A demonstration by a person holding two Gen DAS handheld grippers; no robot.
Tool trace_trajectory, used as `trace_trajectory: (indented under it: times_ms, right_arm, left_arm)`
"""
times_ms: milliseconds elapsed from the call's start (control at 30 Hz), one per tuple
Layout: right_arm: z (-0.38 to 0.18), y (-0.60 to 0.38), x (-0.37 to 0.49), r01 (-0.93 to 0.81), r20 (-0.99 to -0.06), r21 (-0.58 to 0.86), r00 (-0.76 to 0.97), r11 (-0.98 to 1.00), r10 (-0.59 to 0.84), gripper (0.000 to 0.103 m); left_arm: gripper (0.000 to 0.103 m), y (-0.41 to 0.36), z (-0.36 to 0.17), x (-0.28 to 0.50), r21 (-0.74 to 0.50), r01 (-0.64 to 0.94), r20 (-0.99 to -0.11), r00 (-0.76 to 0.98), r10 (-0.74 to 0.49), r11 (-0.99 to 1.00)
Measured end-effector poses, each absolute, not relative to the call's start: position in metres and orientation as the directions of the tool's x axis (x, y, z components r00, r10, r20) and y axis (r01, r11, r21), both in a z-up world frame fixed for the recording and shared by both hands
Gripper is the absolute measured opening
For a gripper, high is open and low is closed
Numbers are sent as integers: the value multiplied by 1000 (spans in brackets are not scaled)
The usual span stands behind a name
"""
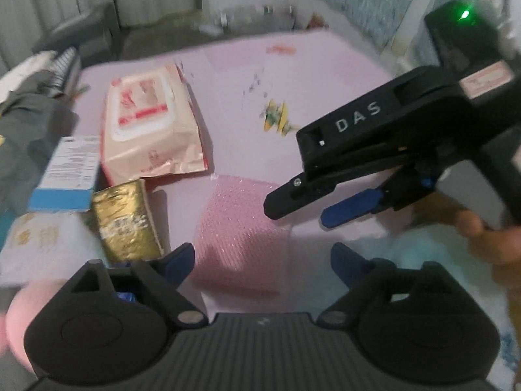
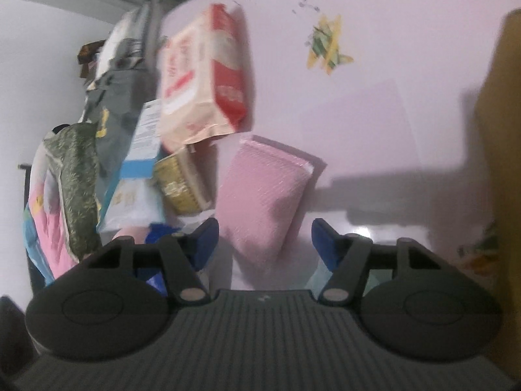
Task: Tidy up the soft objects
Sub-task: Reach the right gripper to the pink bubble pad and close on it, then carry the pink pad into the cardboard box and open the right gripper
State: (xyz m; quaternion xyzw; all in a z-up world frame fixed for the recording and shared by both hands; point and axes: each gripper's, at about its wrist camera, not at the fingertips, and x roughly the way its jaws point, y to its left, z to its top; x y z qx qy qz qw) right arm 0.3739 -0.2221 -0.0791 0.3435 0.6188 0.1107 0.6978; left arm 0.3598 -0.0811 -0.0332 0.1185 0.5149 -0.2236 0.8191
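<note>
Soft goods crowd the left edge of a pale pink tabletop (image 1: 293, 75): a grey folded cloth (image 1: 29, 123), a white carton with a blue band (image 1: 70, 169), a gold foil tissue packet (image 1: 127, 221), and behind them a beige-and-red pack of wet wipes (image 1: 146, 123) lying flat. Just right of the gold packet, near the table's front, lies the pink bubble-wrap pouch (image 1: 242, 231), apparently the next item to be sorted. The left gripper (image 1: 262, 265) hovers directly over the pouch's near end, its blue-padded fingers (image 1: 177, 262) spread wide to either side and touching nothing. The pouch's long axis runs away from those fingers, roughly in line with them, so a straight descent would likely straddle its width. The pouch looks thin, cushioned and slightly shiny, with a sealed flap at its far end, best seen in the right wrist view. The right gripper (image 1: 307, 210) comes in from the right, angled down toward the pouch's right edge; its jaws are parted and empty. The left looks the nearer of the two. Farther right, a small yellow-and-green folded paper star (image 1: 276, 117) sits alone.
</note>
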Motion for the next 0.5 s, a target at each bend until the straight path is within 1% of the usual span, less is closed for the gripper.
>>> trace_trajectory:
  times_ms: [133,233,267,300,333,367,433,500]
  right_arm:
    - [-97,-225,387,301,-770,636,187,710,611,63]
    - [-109,-222,396,306,-761,646,180,699,624,62]
    - [-111,-221,397,307,-757,649,176,696,629,60]
    - [-115,-220,398,307,-748,659,175,687,640,55]
    - [-115,-220,398,305,-743,665,172,682,647,53]
    - [-116,-220,397,300,-738,670,173,679,652,51]
    - [-117,-218,399,290,-737,672,175,682,653,46]
    - [-117,-219,398,284,-744,665,176,691,644,36]
  left_arm:
    - [92,-92,-56,384,25,504,-930,329,-165,863]
    - [92,-97,-68,390,51,518,-944,304,-127,854]
    - [92,-97,-72,392,56,518,-949,292,-115,854]
    - [90,-98,-75,394,55,515,-953,282,-108,856]
    - [86,-97,-78,395,48,508,-956,272,-107,860]
    - [84,-96,-81,396,42,500,-959,264,-107,865]
    - [83,-93,-83,397,36,477,-959,264,-104,878]
    - [82,-91,-81,396,36,461,-955,276,-105,887]
